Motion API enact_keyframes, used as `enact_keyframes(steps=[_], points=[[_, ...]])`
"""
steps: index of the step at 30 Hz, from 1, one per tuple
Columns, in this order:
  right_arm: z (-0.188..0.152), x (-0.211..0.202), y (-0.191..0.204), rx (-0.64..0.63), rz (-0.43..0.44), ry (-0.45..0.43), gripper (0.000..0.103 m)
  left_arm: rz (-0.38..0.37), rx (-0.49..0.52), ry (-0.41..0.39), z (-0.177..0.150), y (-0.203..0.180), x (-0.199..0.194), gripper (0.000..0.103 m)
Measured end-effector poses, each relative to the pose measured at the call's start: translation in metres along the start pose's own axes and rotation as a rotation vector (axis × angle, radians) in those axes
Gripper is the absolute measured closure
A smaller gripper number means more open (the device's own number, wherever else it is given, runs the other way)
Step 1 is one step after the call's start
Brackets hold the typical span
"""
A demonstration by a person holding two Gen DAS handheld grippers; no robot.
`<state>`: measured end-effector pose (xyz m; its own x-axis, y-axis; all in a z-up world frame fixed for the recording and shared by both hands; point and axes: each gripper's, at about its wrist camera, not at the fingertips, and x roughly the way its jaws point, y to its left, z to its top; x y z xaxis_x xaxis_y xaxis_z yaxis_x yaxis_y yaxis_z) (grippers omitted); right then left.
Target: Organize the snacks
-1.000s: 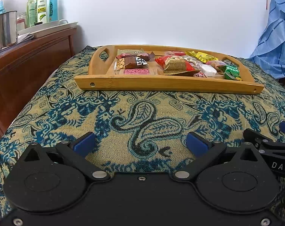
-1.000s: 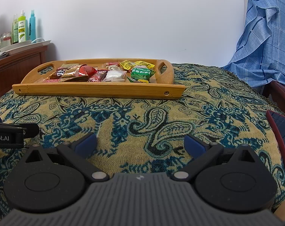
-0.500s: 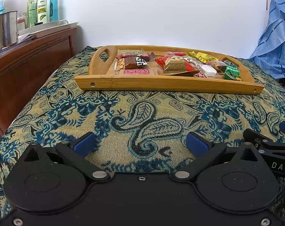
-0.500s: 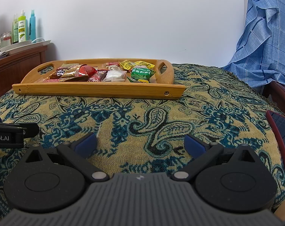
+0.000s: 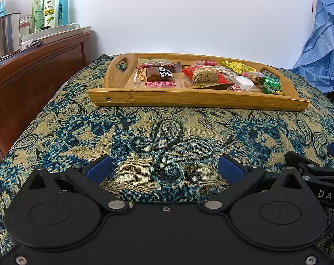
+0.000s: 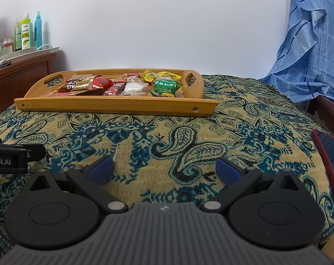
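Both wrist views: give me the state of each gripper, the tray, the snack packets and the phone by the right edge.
left gripper: open, empty, low over the cloth.
right gripper: open, empty, short of the tray.
wooden tray: flat on the patterned cloth, untouched.
snack packets: heaped inside the tray, overlapping.
green packet: at the tray's right end.
phone: flat on the cloth, screen dark.

Both wrist views look low across the cloth [image 5: 167, 128] toward the tray [image 6: 113, 107].
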<state>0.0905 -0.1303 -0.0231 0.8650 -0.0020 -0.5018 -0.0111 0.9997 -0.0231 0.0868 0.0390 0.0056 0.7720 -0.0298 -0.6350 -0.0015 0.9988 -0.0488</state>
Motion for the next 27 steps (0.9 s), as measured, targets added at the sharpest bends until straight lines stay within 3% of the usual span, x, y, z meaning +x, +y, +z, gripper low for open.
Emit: enact_keyframes(steps=[27], points=[[-0.0002, 0.0, 0.0, -0.001, 0.0, 0.0, 0.0, 0.008, -0.005, -0.001, 0.0002, -0.0012, 0.0003, 0.0]])
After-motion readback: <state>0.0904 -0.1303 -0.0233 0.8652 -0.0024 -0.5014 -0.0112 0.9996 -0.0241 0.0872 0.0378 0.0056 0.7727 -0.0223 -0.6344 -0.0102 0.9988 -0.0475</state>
